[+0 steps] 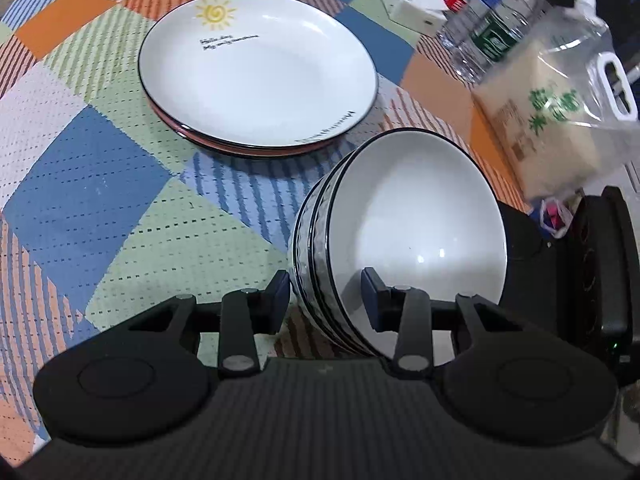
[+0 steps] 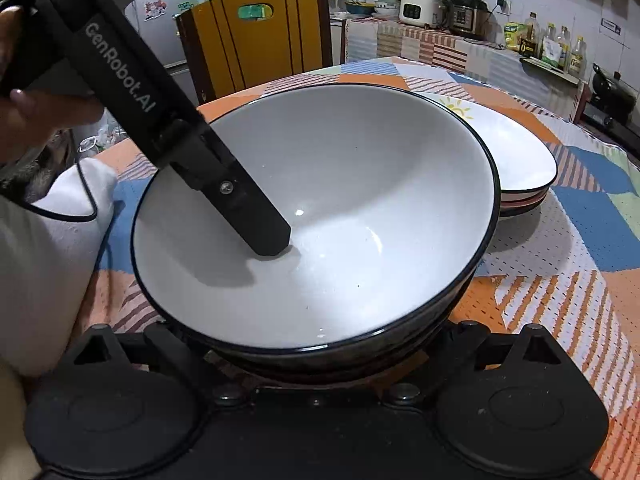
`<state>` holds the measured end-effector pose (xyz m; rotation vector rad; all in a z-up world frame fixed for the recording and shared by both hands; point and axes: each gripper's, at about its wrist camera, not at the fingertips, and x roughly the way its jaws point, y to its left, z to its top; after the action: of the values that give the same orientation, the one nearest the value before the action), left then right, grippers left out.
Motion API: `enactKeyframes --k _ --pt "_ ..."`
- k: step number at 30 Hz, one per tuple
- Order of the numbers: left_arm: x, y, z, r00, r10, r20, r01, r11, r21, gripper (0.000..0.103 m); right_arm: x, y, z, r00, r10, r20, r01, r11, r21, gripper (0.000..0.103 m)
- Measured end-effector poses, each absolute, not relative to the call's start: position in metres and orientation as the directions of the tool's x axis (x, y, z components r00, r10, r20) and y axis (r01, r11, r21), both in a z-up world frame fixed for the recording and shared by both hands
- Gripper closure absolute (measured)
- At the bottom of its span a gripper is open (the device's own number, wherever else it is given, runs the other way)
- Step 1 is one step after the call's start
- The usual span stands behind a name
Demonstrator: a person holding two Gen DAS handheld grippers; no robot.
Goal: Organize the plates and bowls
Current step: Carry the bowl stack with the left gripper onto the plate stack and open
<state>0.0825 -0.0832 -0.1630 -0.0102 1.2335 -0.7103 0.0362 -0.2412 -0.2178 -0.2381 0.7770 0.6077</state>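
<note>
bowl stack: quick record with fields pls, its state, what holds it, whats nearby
bowl stack: nested white bowls, dark rims, tilted
left gripper: jaws closed on the stack's wall, one inside, one outside
right gripper: under the stack's near edge, jaws hidden by the bowls
plate stack: flat on the tablecloth, apart from the bowls
clutter: rice bag and bottles past the bowls

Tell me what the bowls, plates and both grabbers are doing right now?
Bowls, nested in one stack, empty.
Plates, stacked flat on the tablecloth, untouched.
Left gripper, fingers shut on the bowl stack's wall, one inside, one outside.
Right gripper, fingers hidden under the bowls, cannot tell.
</note>
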Motion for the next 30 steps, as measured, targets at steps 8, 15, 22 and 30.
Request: enactKeyframes --k 8,15,22,30 --pt "0.081 -0.074 -0.131 0.164 -0.514 -0.842 0.516 0.772 -0.371 0.066 0.026 -0.236 -0.19 0.59 0.416 -0.691 -0.576 0.818 0.0 0.004" --pt "0.098 -0.064 -0.094 0.228 -0.501 -0.835 0.522 0.787 -0.329 0.065 0.039 -0.226 -0.166 0.646 0.423 -0.636 -0.565 0.825 -0.025 0.004" --pt "0.13 -0.061 -0.06 0.268 -0.493 -0.828 0.516 0.799 -0.308 0.065 0.067 -0.223 -0.143 0.691 0.427 -0.583 -0.546 0.837 -0.033 0.004" --pt "0.19 -0.068 -0.054 0.273 -0.487 -0.829 0.489 0.813 -0.316 0.065 0.111 -0.225 -0.137 0.707 0.412 -0.575 -0.508 0.861 -0.006 0.004"
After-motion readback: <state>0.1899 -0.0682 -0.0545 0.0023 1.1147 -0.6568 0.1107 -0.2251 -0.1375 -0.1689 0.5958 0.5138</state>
